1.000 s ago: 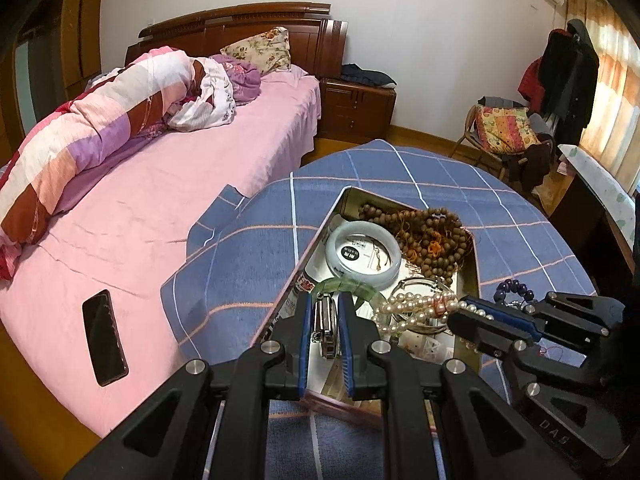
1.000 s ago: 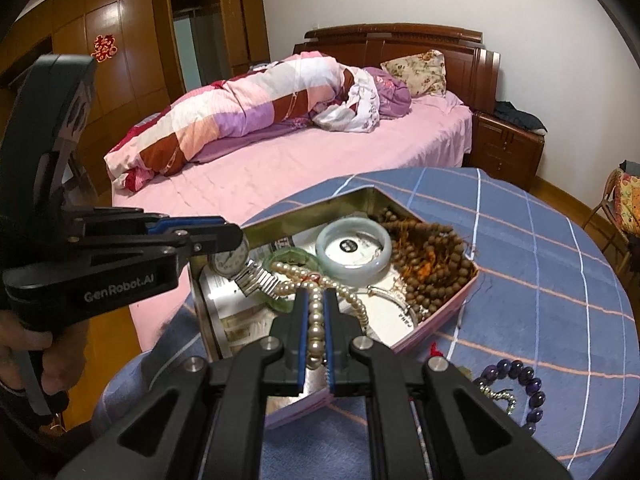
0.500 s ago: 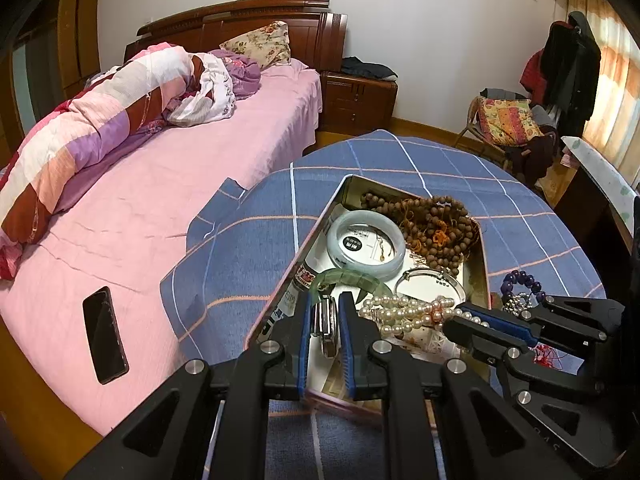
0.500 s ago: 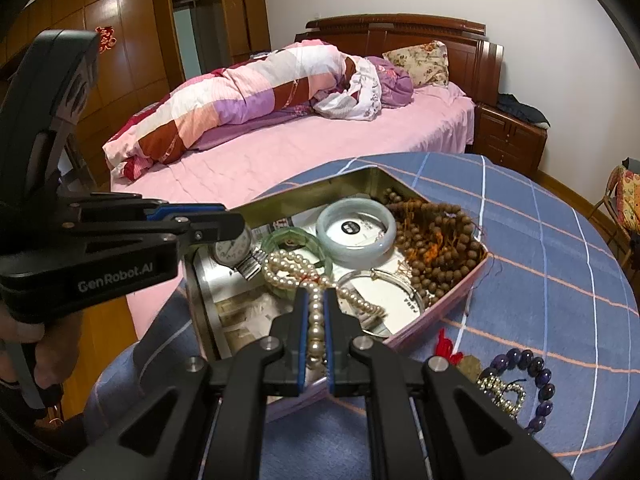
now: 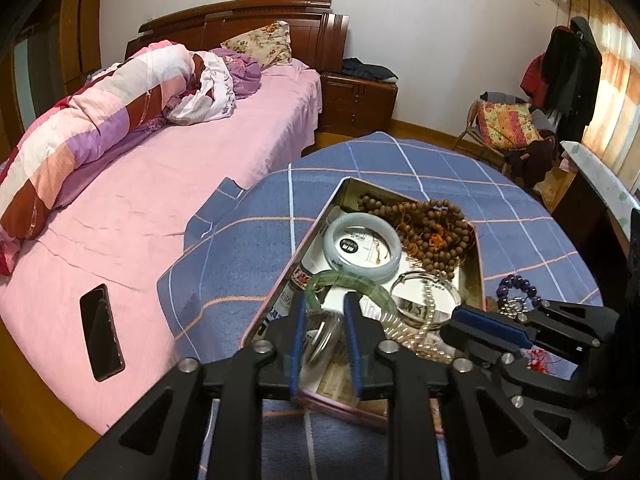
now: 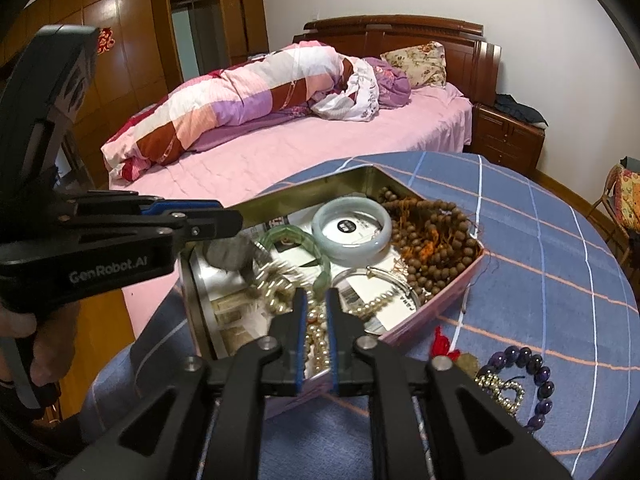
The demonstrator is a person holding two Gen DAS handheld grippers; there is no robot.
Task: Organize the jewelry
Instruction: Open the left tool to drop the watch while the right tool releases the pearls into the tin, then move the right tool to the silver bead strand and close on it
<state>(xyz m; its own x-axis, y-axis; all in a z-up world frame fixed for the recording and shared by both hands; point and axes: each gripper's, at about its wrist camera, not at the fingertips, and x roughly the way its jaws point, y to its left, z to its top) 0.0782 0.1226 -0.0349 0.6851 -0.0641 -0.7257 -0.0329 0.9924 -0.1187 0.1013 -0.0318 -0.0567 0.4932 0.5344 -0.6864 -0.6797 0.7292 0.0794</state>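
Nearest, the left tongs [image 5: 325, 322] stand apart over the near corner of the tin [image 5: 472, 280], their jaws having just been opening; a blurred watch [image 5: 322, 336] lies between them, not pressed. The right tongs [image 6: 316, 310] have also just been opening, and the pearl necklace [image 6: 316, 332] runs loose between their slightly parted pads into the tin. Farther in lie a green bangle [image 6: 308, 240], a pale bangle [image 6: 351, 230] and brown beads [image 6: 432, 236]. A purple bead bracelet [image 6: 536, 364] rests on the blue checked bench [image 6: 560, 260], right of the tin. Beyond stands the pink bed [image 5: 200, 184].
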